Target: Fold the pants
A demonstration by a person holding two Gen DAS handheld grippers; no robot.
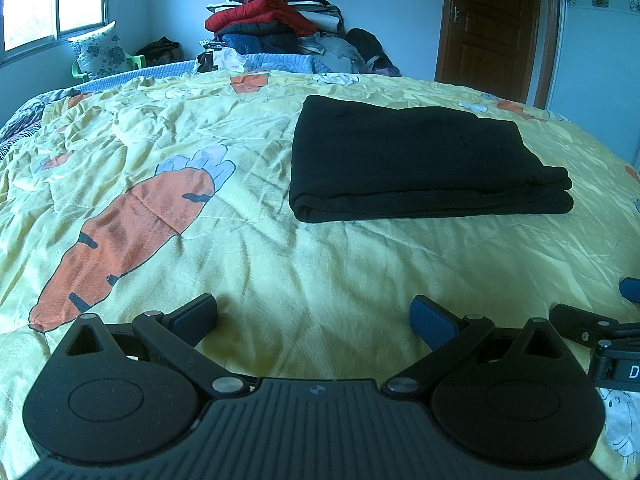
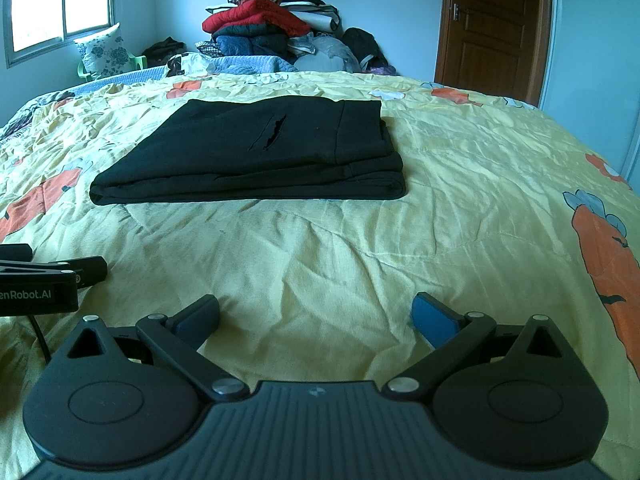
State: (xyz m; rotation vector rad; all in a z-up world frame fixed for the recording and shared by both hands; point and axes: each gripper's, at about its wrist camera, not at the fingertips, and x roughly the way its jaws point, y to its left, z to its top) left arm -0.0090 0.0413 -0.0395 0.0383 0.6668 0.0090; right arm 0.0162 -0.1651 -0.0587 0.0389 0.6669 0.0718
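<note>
Left gripper (image 1: 314,314): released, its 2 blue-padded fingers spread wide, nothing between them; it sits low over the yellow bedspread (image 1: 248,248), close to the fabric.
Right gripper (image 2: 316,314): released as well, 2 fingers wide apart and bare, low over the same bedspread.
Grippers to each other: side by side and near; the right one's black body shows at the far right edge of the left wrist view, and the left one's body, with part of a printed label, shows at the far left edge of the right wrist view.
Pants (image 1: 416,160): black, folded into a flat stacked rectangle, lying on the bedspread ahead of both claws, apart from each.
Pants from the left claw: ahead and off to the right, rounded folded edge facing the claw.
Pants from the right claw (image 2: 256,152): ahead and slightly left; several layered edges show on the near and right sides, and a pocket slit gapes on the top layer.
Bedspread print: a large orange carrot (image 1: 124,232) ahead-left of the left claw; another carrot (image 2: 604,264) to the right of the right claw.
Beyond the pants: a tall clothes pile (image 1: 272,16) topped with red and dark garments at the far end of the bed.
Far right: a brown wooden door (image 2: 496,24).
Far left: a window (image 1: 52,0), with a floral pillow (image 1: 100,50) below it.
</note>
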